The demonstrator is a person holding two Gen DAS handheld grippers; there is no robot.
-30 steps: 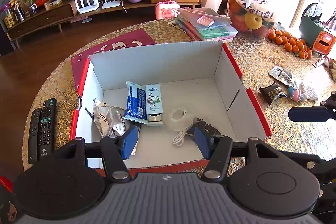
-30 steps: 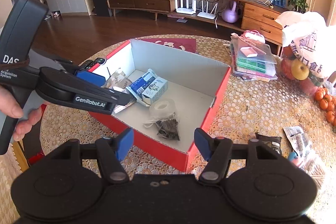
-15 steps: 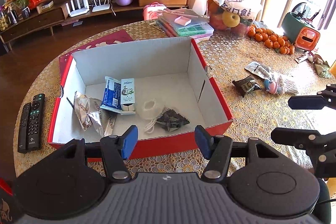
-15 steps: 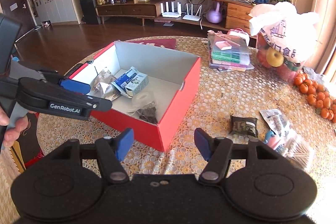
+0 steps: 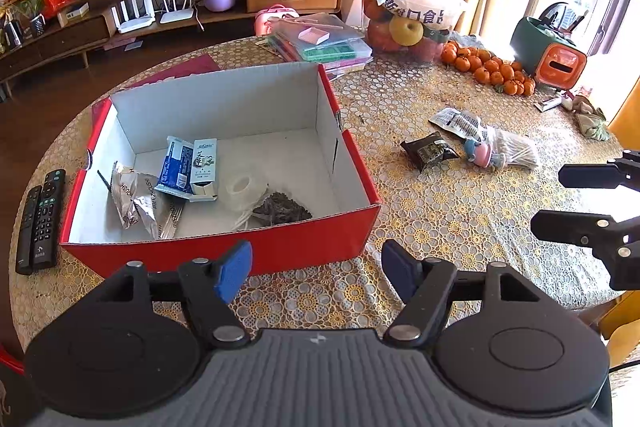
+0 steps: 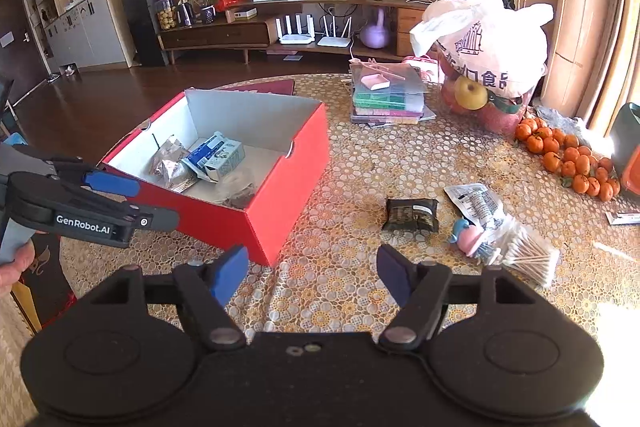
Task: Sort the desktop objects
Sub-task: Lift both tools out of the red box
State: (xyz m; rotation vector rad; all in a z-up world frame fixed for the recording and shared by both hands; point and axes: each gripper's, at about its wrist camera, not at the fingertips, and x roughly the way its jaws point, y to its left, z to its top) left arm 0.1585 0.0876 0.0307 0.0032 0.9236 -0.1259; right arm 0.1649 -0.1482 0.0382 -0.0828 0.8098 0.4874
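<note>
Both grippers hang over the near edge of the table with jaws spread wide and nothing between them: the left gripper sits just before the red box, the right gripper beside the box's corner. The box holds a blue-and-white carton, foil packets and a tape roll (all lying loose). A dark snack packet and a bag of cotton swabs lie on the tablecloth outside the box, right of it.

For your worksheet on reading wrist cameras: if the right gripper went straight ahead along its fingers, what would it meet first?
Probably bare tablecloth. The right gripper is open and empty, aimed between the red box and the dark snack packet. Depth is hard to judge; the packet lies slightly right of that line.
</note>
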